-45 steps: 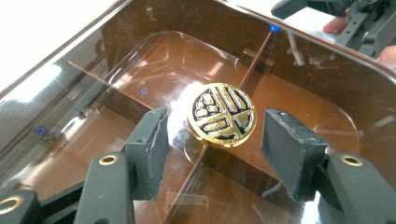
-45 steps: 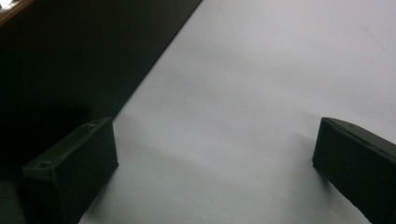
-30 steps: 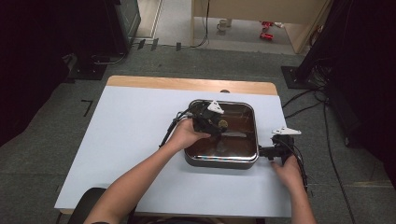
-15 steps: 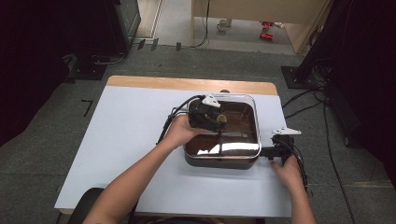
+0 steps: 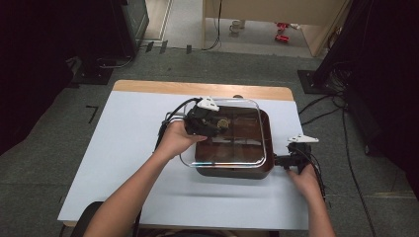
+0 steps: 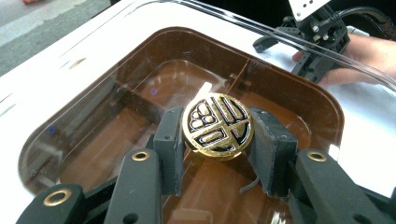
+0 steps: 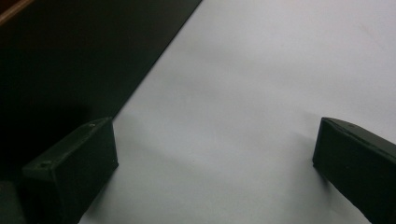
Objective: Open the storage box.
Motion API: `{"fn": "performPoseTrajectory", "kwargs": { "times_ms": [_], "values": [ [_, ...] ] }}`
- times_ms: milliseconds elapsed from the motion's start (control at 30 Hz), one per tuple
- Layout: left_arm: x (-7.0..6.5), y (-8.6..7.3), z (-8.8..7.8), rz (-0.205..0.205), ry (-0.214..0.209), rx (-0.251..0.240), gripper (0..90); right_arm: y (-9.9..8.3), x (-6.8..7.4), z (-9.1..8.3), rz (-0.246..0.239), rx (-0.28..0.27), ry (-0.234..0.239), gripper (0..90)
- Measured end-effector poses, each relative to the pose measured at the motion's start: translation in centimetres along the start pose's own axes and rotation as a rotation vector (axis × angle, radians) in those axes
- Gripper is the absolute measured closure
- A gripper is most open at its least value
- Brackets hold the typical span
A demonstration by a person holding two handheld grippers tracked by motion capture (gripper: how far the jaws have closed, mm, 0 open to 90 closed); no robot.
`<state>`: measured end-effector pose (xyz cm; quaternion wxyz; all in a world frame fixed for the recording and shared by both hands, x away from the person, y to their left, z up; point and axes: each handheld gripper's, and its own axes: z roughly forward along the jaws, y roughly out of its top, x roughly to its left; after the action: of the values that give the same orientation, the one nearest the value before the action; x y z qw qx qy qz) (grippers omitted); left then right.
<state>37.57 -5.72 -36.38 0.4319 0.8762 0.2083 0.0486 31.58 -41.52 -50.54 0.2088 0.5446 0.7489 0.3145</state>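
A brown square electric pan [image 5: 267, 148] stands right of centre on the white table. Its clear glass lid [image 5: 237, 145] hangs tilted just above it, shifted left of the pan's rim. My left gripper [image 5: 219, 124] is shut on the lid's round gold knob [image 5: 224, 123]. In the left gripper view both pads [image 6: 169, 140] press the sides of the knob [image 6: 217, 123], and the pan's brown inside [image 6: 299, 98] shows through the glass [image 6: 107, 112]. My right gripper [image 5: 280, 160] lies on the table against the pan's right side. Its jaws [image 7: 215, 154] stand wide apart over bare table, with the pan's dark wall [image 7: 70, 56] beside them.
The white tabletop [image 5: 123, 148] has a wooden strip [image 5: 197, 89] along its far edge. Cables [image 5: 321, 111] trail over the floor to the right, and dark stands sit at the back left and right. My right gripper [image 6: 317, 42] and hand lie beyond the lid in the left gripper view.
My left gripper has risen with the lid and carried it leftward, off the pan's rim. The right hand and gripper have stayed where they were.
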Motion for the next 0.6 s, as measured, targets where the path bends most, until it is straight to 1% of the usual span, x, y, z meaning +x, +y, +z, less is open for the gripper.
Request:
{"fn": "performPoseTrajectory", "kwargs": {
  "times_ms": [33, 67, 100, 167, 200, 233, 267, 300, 333, 367, 400, 433, 467, 500, 533, 567, 600],
  "values": [
    [0.2, -0.2, -0.5, -0.004, 0.004, -0.001, 59.1, 0.0, 0.0, 0.0, 0.001, 0.001, 0.0, 0.0],
    [0.2, -0.2, -0.5, -0.004, 0.004, -0.001, 59.1, 0.0, 0.0, 0.0, 0.001, 0.001, 0.0, 0.0],
    [0.5, -0.6, -1.1, -0.013, 0.012, -0.002, 59.2, 0.0, 0.0, 0.0, 0.001, 0.001, 0.0, 0.0],
    [0.8, -1.0, -1.9, -0.031, 0.019, -0.007, 59.2, 0.0, 0.0, 0.0, 0.001, 0.002, 0.0, 0.0],
    [0.8, -1.0, -1.9, -0.031, 0.019, -0.007, 59.2, 0.0, 0.0, 0.0, 0.001, 0.001, 0.0, 0.0],
    [1.3, -1.5, -2.6, -0.052, 0.02, -0.012, 59.2, 0.0, 0.0, 0.0, 0.001, 0.001, 0.0, 0.0],
    [1.3, -1.5, -2.6, -0.052, 0.02, -0.012, 59.2, 0.0, 0.0, 0.0, 0.001, 0.001, 0.0, 0.0],
    [1.8, -1.9, -3.3, -0.07, 0.028, -0.015, 59.2, 0.0, 0.0, 0.0, 0.001, 0.001, 0.0, 0.0],
    [1.8, -1.9, -3.3, -0.07, 0.028, -0.015, 59.2, 0.0, 0.0, 0.0, 0.001, 0.001, 0.0, 0.0],
    [2.1, -2.4, -4.0, -0.083, 0.042, -0.017, 59.2, 0.0, 0.0, 0.0, 0.002, 0.001, 0.0, 0.0],
    [2.1, -2.4, -4.0, -0.083, 0.042, -0.017, 59.2, 0.0, 0.0, 0.0, 0.002, 0.001, 0.0, 0.0],
    [2.6, -3.0, -4.7, -0.091, 0.058, -0.017, 59.2, 0.0, 0.0, 0.0, 0.002, 0.001, 0.0, 0.0],
    [2.6, -3.0, -4.7, -0.091, 0.058, -0.017, 59.2, 0.0, 0.0, 0.0, 0.002, 0.001, 0.0, 0.0],
    [2.9, -3.4, -5.2, -0.104, 0.07, -0.017, 59.2, 0.0, 0.0, 0.0, 0.002, 0.002, 0.0, 0.0],
    [2.9, -3.4, -5.2, -0.104, 0.07, -0.017, 59.2, 0.0, 0.0, 0.0, 0.002, 0.002, 0.0, 0.0],
    [3.4, -3.9, -5.9, -0.116, 0.083, -0.013, 59.2, 0.0, 0.0, 0.0, 0.002, 0.002, 0.001, 0.0],
    [3.6, -4.2, -6.2, -0.124, 0.09, -0.011, 59.2, 0.0, 0.0, 0.0, 0.002, 0.003, 0.001, 0.0]
  ]
}}
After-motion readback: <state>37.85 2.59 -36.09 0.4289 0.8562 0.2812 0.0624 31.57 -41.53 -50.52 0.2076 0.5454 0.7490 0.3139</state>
